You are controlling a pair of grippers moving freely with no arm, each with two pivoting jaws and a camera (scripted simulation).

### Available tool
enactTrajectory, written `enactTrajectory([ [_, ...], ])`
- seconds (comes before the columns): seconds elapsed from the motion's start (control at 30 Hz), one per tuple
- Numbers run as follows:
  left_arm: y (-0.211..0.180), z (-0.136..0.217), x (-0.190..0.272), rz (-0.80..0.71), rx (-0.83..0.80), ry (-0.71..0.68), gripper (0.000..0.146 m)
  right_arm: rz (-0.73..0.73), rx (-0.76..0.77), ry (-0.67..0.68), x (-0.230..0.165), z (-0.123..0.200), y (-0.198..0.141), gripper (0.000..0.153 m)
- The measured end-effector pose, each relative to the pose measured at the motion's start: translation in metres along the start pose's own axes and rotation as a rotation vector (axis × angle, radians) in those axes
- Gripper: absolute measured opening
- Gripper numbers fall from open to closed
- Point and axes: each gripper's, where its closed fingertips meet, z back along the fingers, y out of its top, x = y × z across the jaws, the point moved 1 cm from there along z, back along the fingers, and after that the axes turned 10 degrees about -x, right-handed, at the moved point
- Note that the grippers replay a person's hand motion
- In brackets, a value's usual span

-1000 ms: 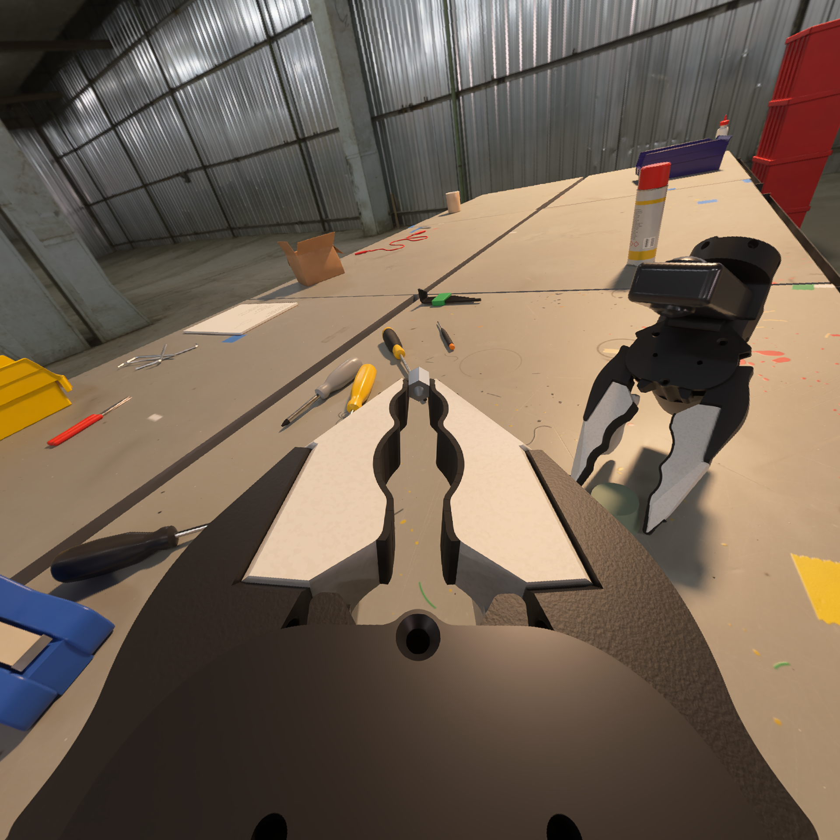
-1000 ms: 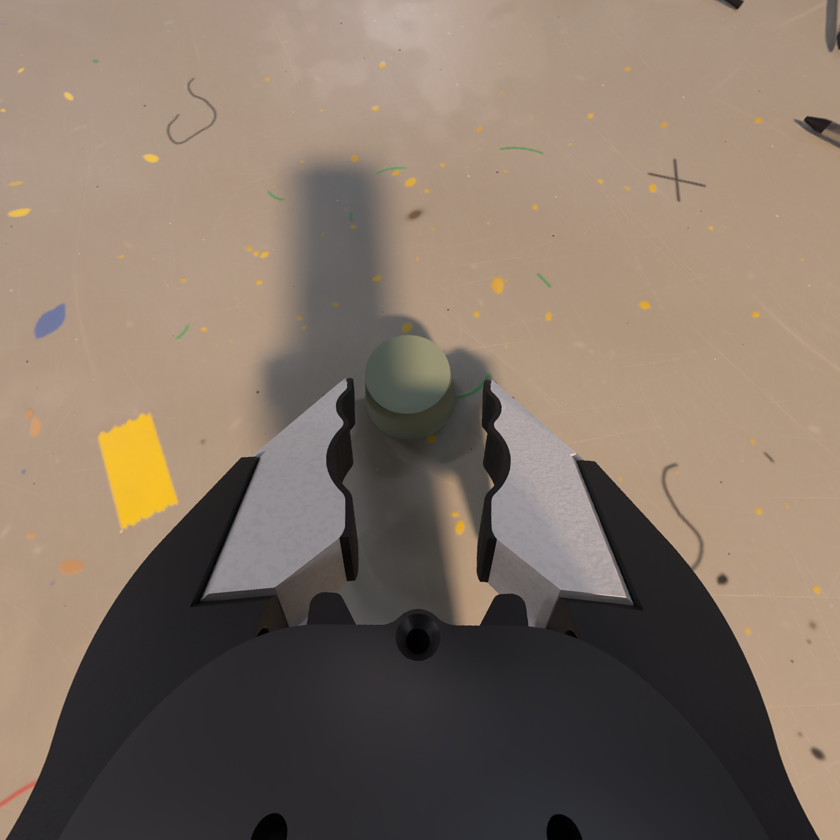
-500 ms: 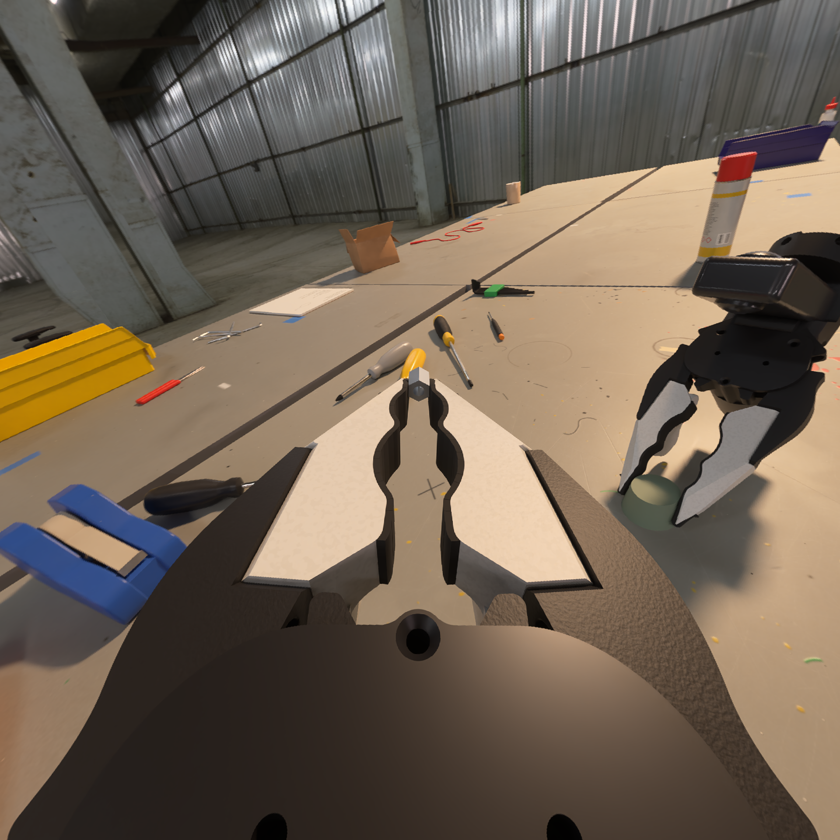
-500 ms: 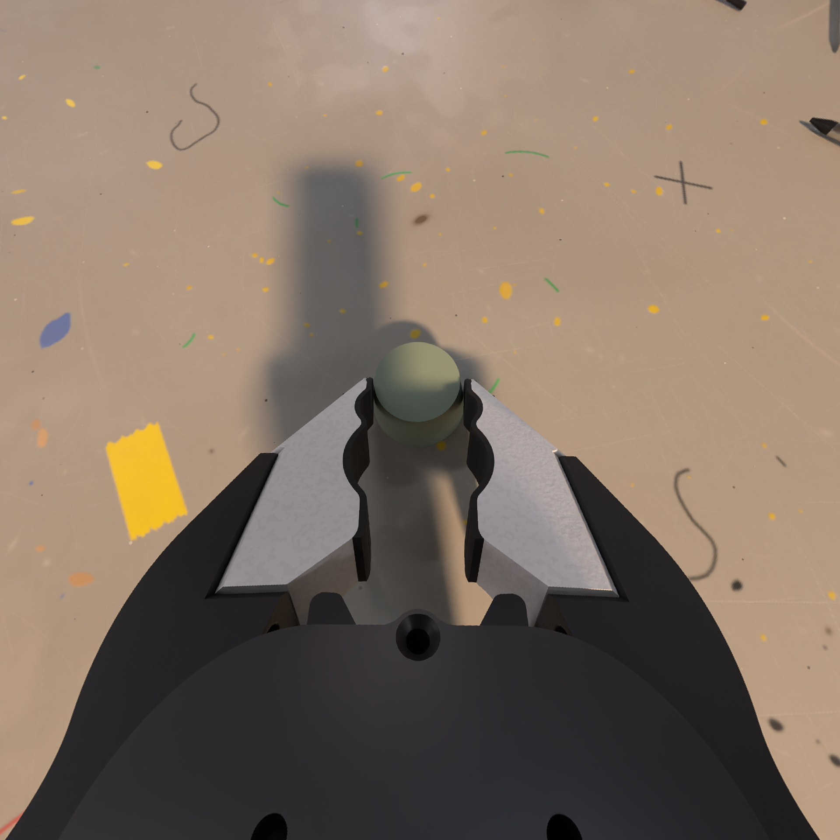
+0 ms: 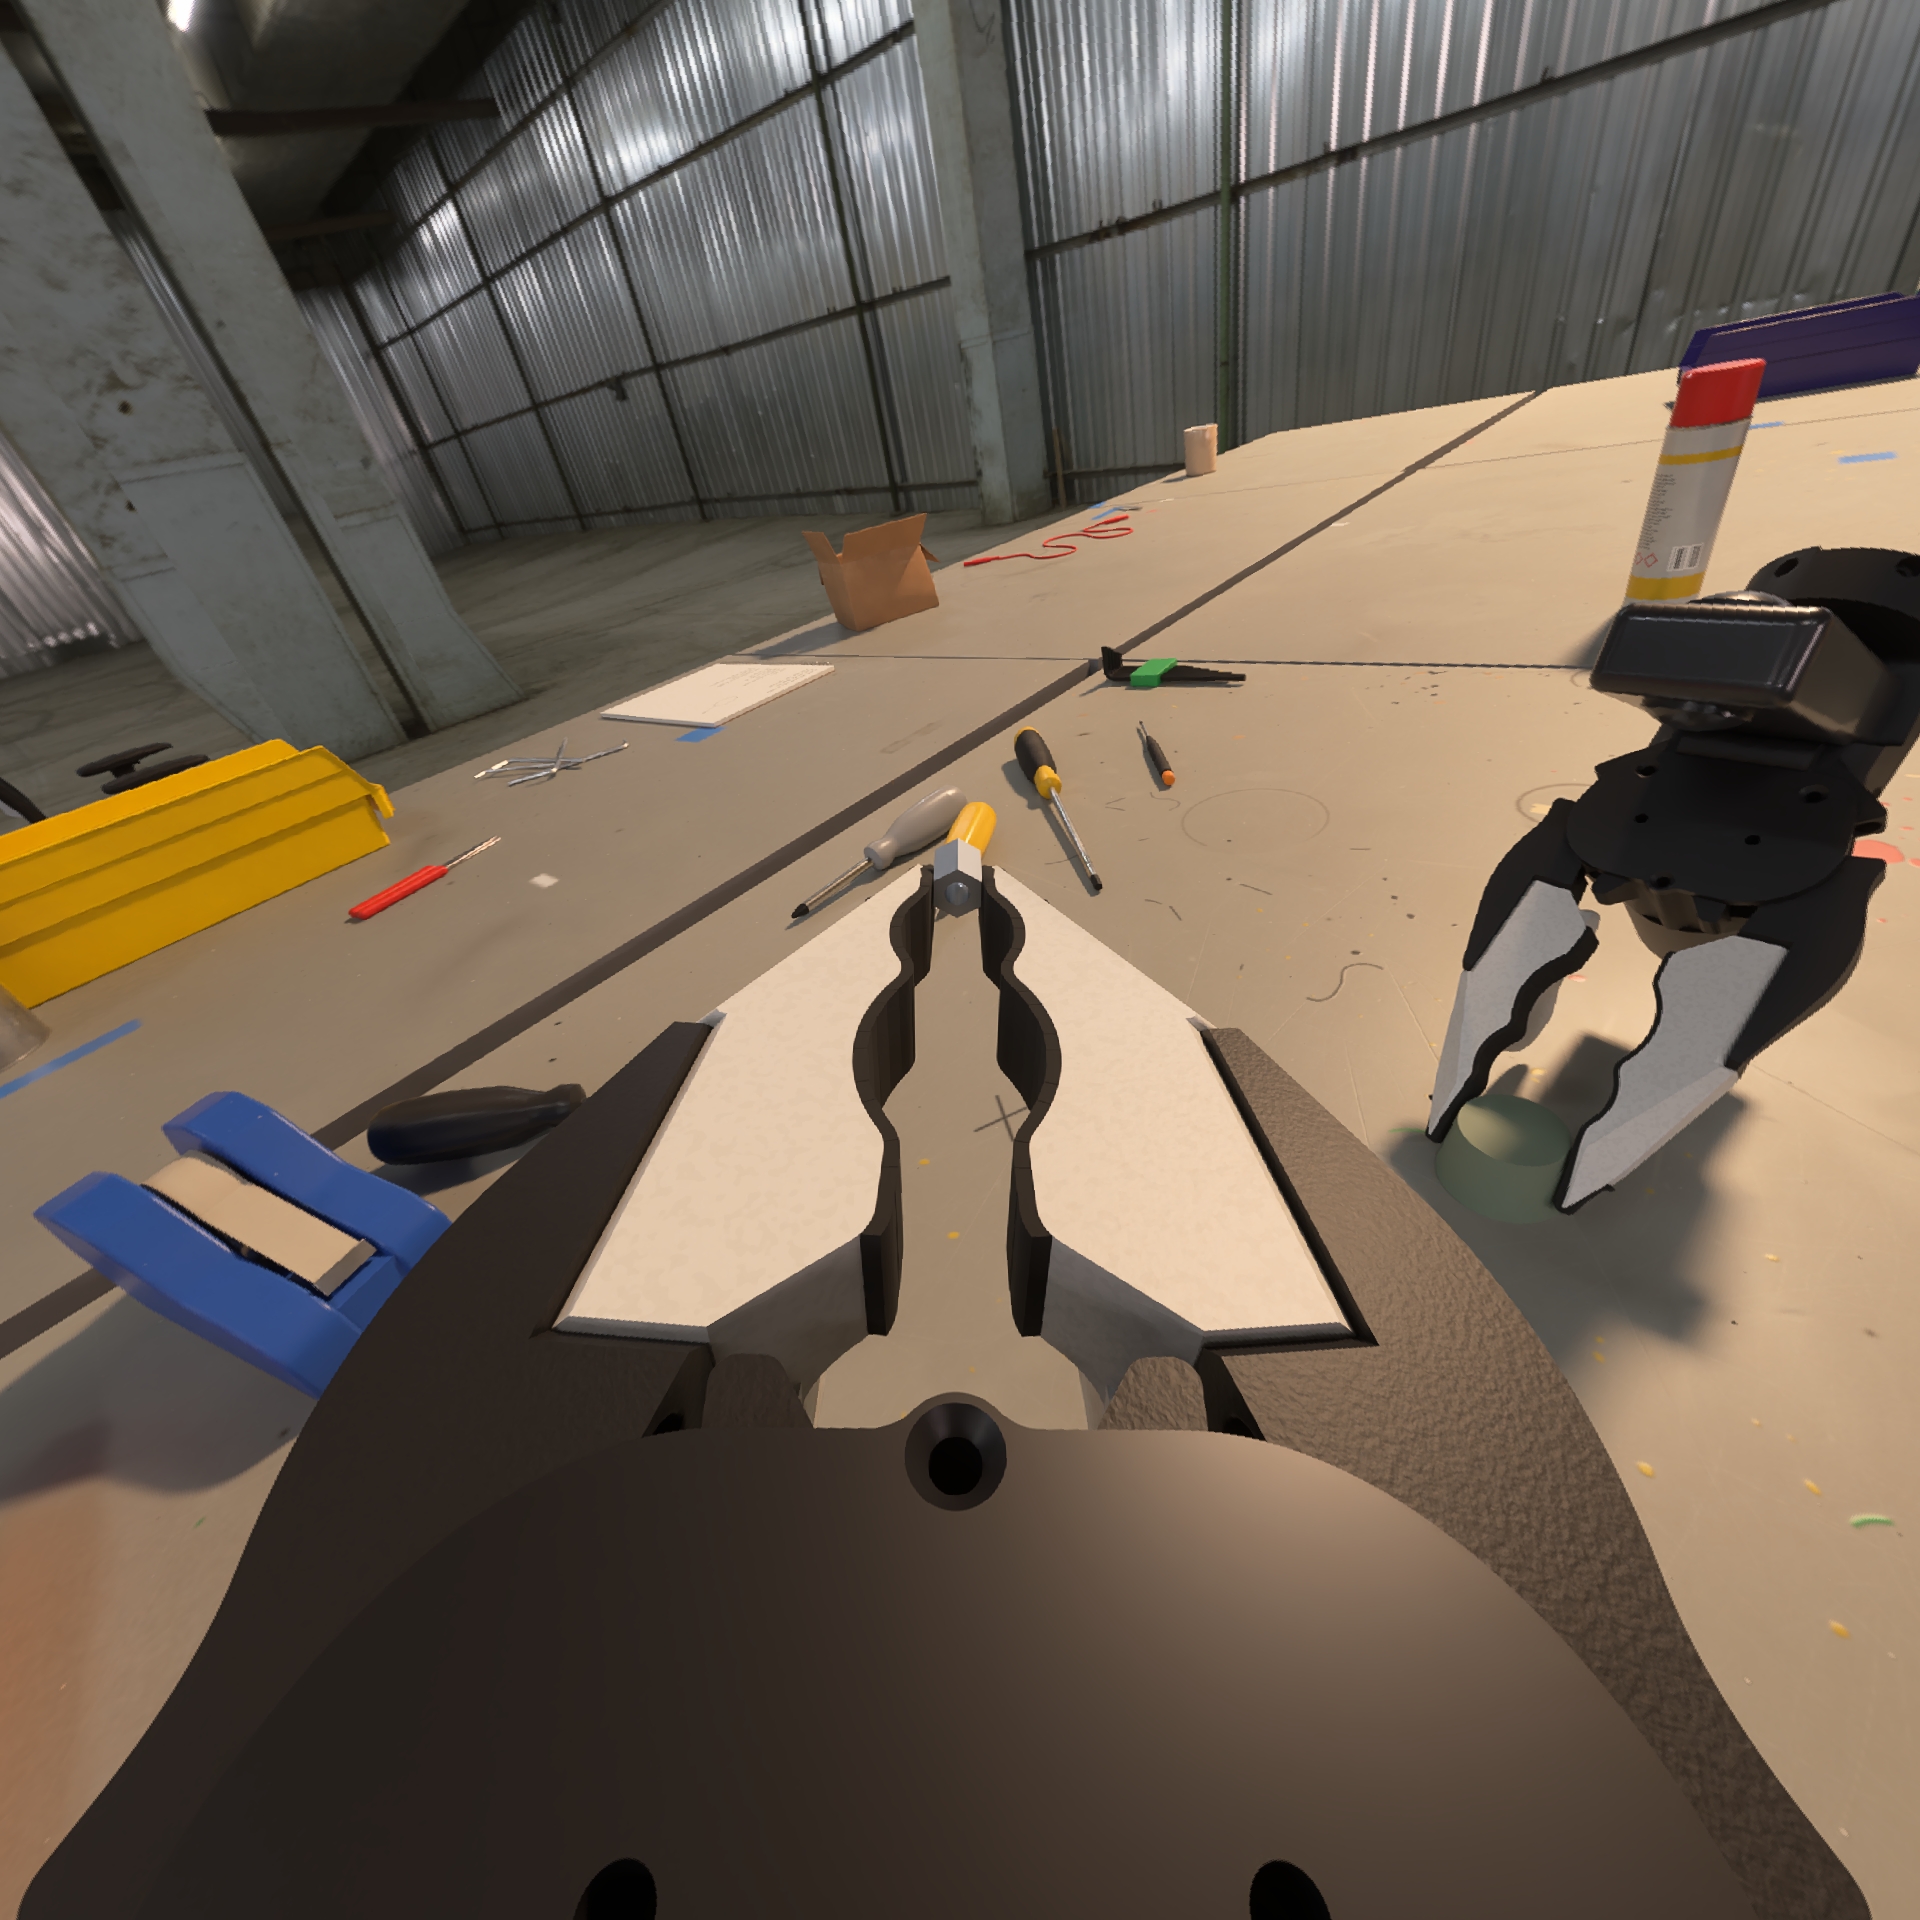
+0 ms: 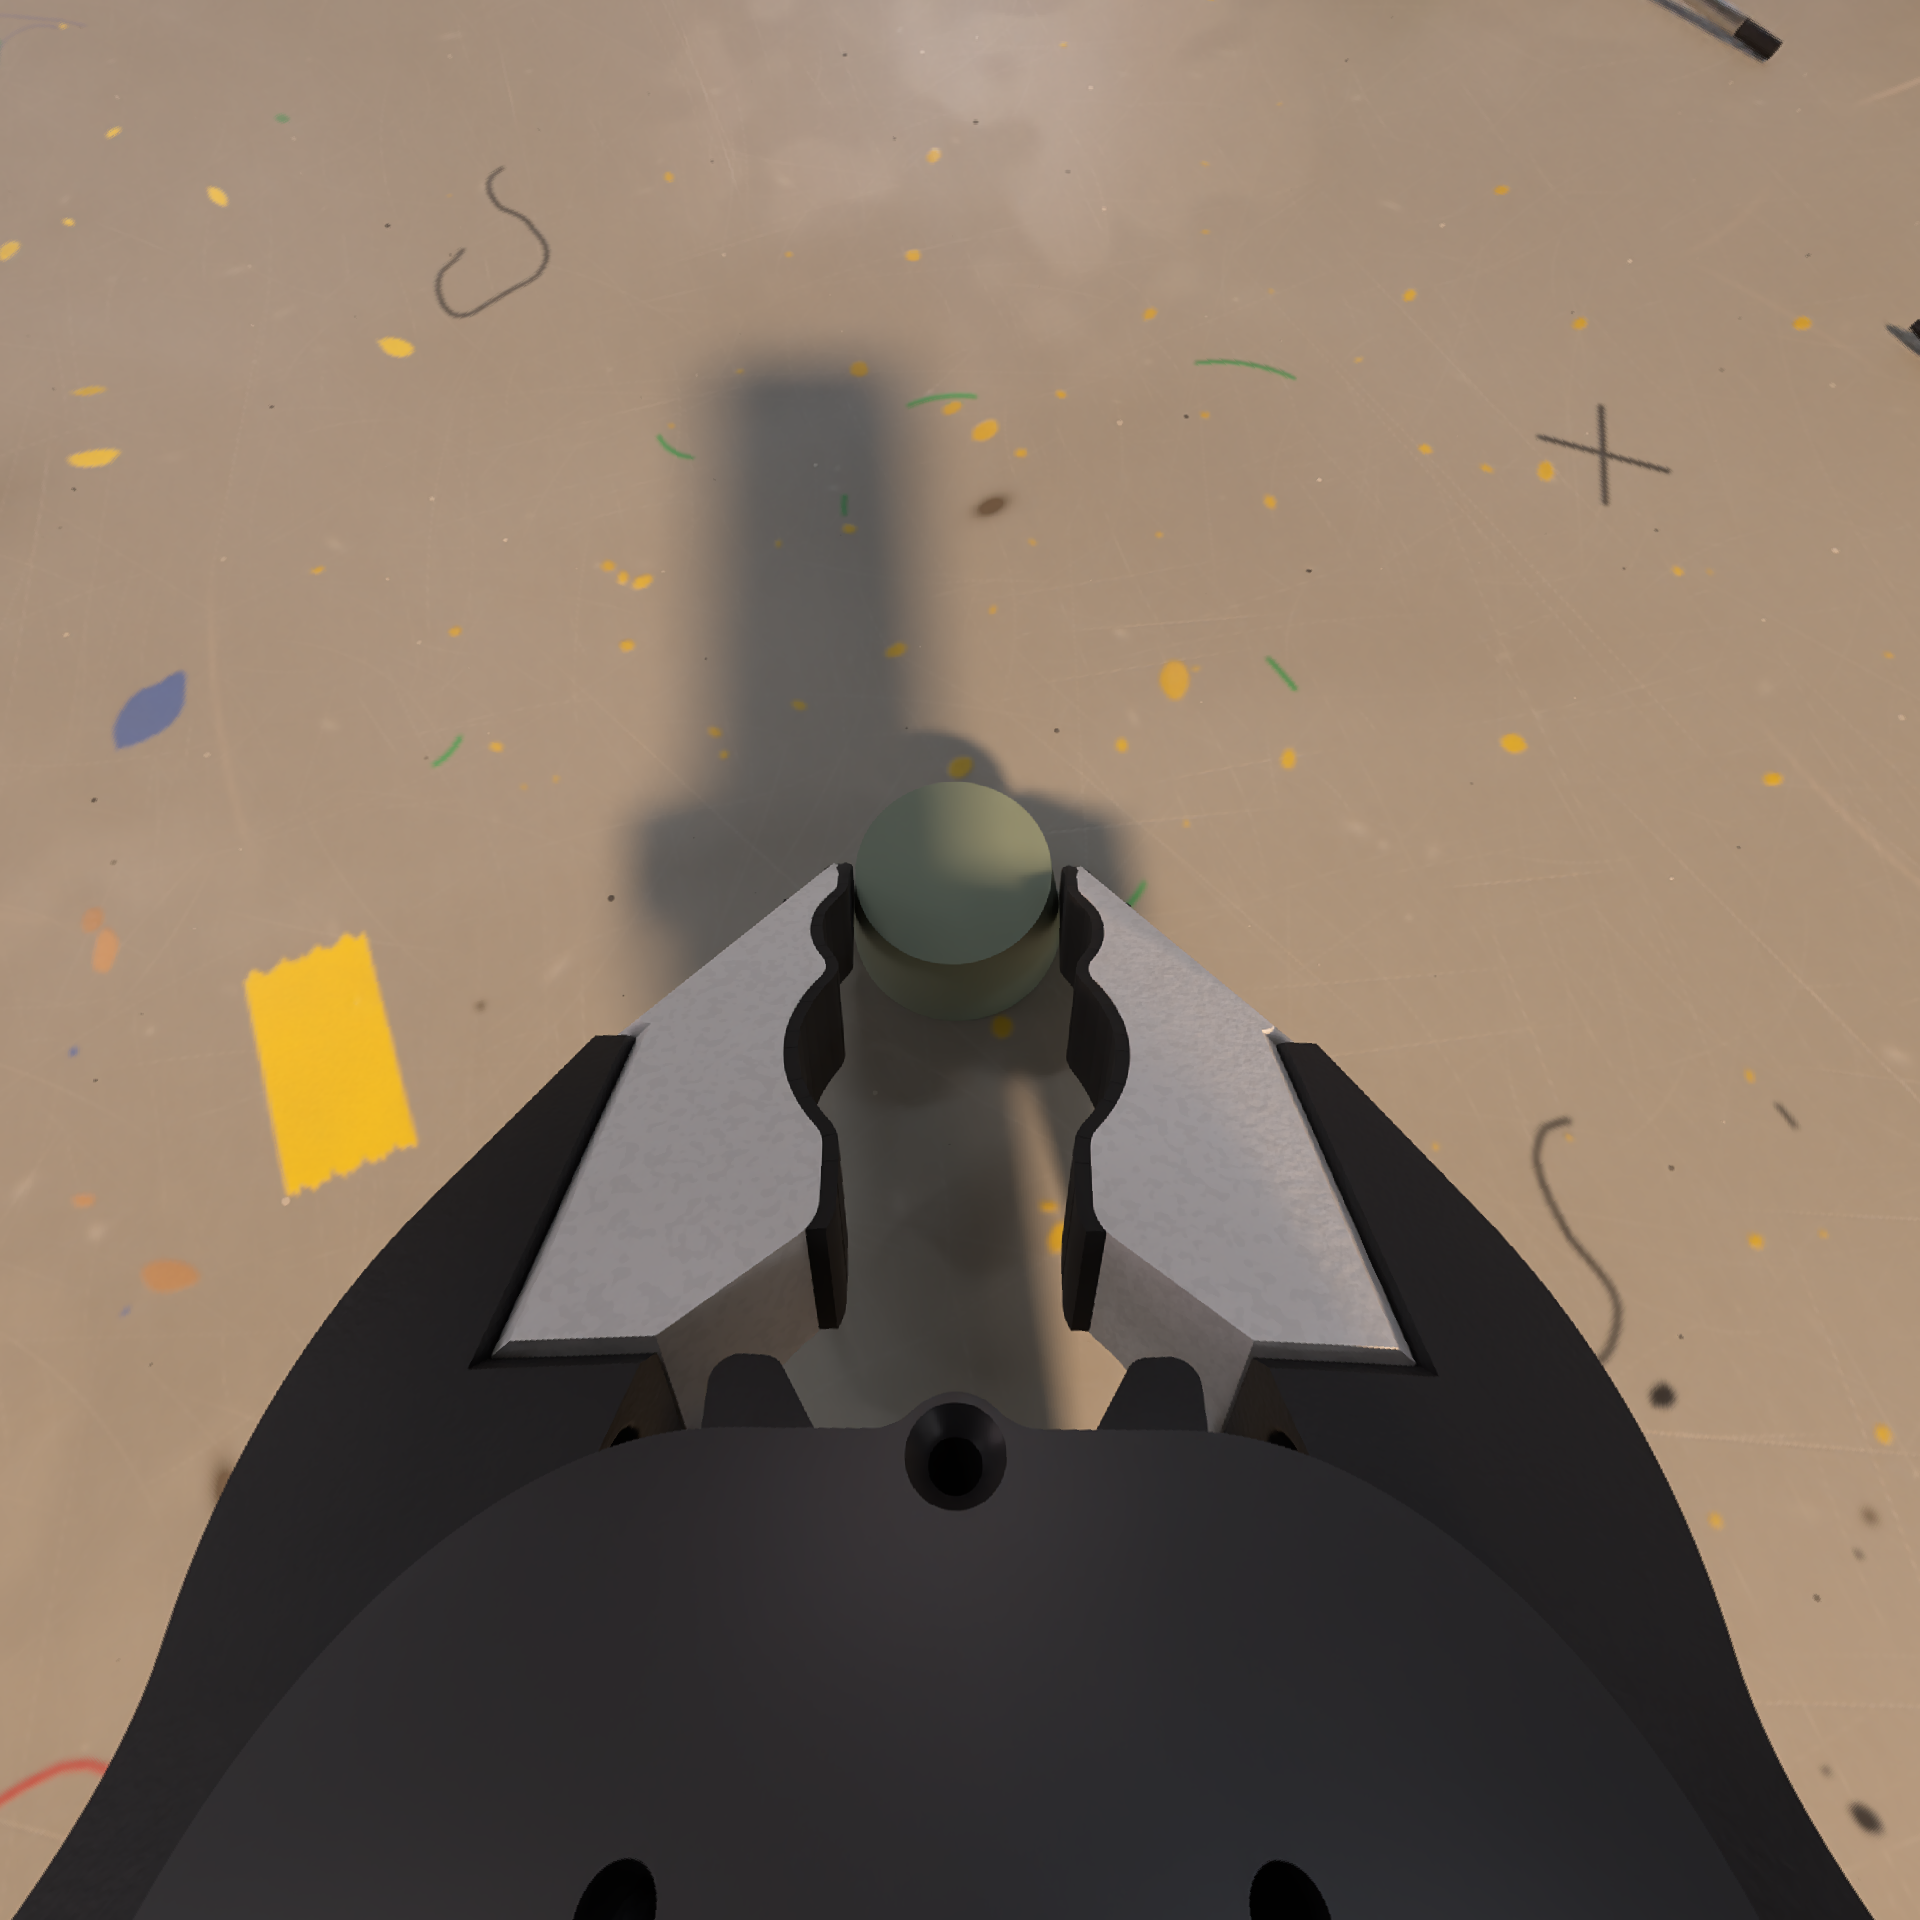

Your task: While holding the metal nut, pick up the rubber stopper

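Note:
My left gripper (image 5: 957, 894) is shut on a small grey metal nut (image 5: 956, 881) at its fingertips and holds it above the table. My right gripper (image 6: 954, 894) points down at the table and is shut on the grey-green rubber stopper (image 6: 952, 894), its fingertips pressing both sides. In the left wrist view the right gripper (image 5: 1507, 1153) stands at the right with the stopper (image 5: 1496, 1153) between its tips. The stopper rests on the beige table (image 6: 1351, 727).
Several screwdrivers (image 5: 1055, 800) lie ahead of the left gripper. A blue clamp (image 5: 249, 1226) and a black handle (image 5: 468, 1122) lie at the left, with a yellow bin (image 5: 177, 842) beyond. A spray can (image 5: 1694, 478) stands behind the right gripper. Yellow tape (image 6: 327, 1060) lies left of the stopper.
My right gripper has closed from open onto the stopper. My left gripper, still holding the nut, has swung its view so the right gripper sits farther right.

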Motion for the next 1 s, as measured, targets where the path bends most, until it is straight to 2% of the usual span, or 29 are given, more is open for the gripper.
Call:
enactTrajectory([
  [0.67,-0.002,-0.012,0.006,0.004,-0.025,-0.039,0.008,0.032,0.000,0.020,-0.001,0.001,-0.002,0.039],
  [1.0,-0.003,-0.011,0.002,0.069,-0.030,-0.047,0.008,0.054,0.000,0.028,-0.001,0.002,-0.002,0.039],
])
